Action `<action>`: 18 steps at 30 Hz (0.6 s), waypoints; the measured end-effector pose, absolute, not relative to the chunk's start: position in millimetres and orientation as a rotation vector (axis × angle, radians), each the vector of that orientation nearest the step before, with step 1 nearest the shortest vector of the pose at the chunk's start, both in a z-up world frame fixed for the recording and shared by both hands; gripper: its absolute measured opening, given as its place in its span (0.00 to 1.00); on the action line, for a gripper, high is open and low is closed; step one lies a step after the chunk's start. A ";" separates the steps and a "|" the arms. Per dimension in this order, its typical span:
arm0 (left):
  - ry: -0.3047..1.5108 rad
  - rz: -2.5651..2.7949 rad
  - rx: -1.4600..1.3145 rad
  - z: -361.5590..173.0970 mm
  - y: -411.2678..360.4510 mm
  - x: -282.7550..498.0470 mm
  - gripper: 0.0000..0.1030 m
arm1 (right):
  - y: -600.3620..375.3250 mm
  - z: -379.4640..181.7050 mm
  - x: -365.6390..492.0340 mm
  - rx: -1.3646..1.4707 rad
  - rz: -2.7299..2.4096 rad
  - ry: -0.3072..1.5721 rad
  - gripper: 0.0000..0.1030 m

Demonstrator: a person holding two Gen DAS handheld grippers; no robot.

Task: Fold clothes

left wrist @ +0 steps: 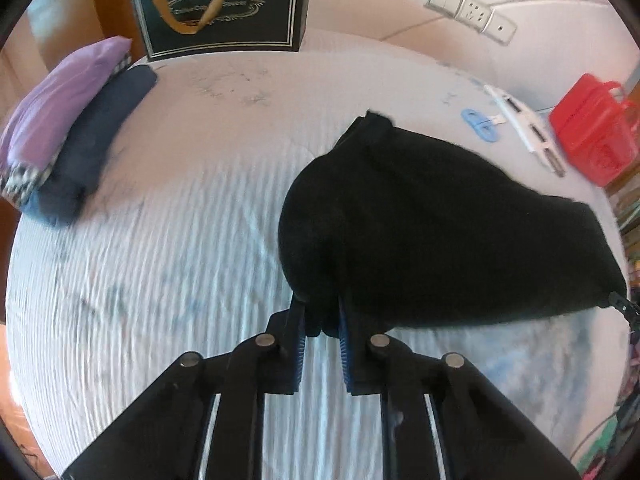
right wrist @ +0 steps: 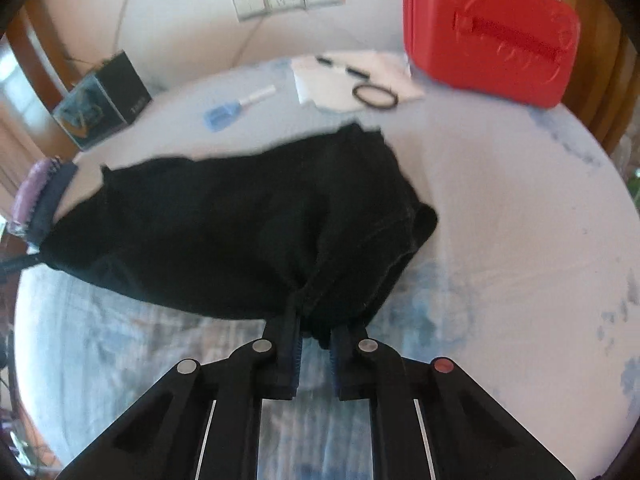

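A black garment (left wrist: 420, 220) is stretched between my two grippers above the pale bedspread (left wrist: 160, 240). My left gripper (left wrist: 322, 316) is shut on its left corner, the cloth bunched between the fingers. My right gripper (right wrist: 316, 322) is shut on the garment's (right wrist: 240, 220) right corner. The far edge of the garment hangs down towards the bed. The right gripper's tip (left wrist: 624, 308) shows at the right edge of the left wrist view.
A stack of folded clothes, purple on top of navy (left wrist: 68, 128), lies at the left. A dark gift bag (left wrist: 224, 8) stands at the back. A red case (right wrist: 488, 28), a blue clip (right wrist: 224, 114), papers with a black ring (right wrist: 374, 96) lie at the back right.
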State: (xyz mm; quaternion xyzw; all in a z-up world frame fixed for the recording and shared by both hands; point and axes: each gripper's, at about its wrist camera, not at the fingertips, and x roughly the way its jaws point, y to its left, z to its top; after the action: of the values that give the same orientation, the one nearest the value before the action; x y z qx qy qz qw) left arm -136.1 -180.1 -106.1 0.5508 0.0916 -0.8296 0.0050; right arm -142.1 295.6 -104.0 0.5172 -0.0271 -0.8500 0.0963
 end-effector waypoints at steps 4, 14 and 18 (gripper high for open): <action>0.329 -2.561 1.810 -119.1 -182.3 -88.7 0.14 | 299.0 -96.1 -111.1 1.607 -2.429 -0.054 0.11; 0.226 -2.463 1.893 -140.1 -176.5 -39.9 0.39 | 324.9 -142.2 -39.9 1.852 -2.271 -0.122 0.14; 0.186 -2.571 1.762 -97.9 -179.0 -59.4 0.51 | 337.8 -111.3 -47.0 1.734 -2.378 -0.189 0.36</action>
State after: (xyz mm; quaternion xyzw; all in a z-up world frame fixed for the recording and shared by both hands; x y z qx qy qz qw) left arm -59.4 -179.0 -97.9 0.5643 0.0597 -0.8233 0.0097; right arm -47.0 337.8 -111.3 0.5853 -0.0639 -0.8026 0.0961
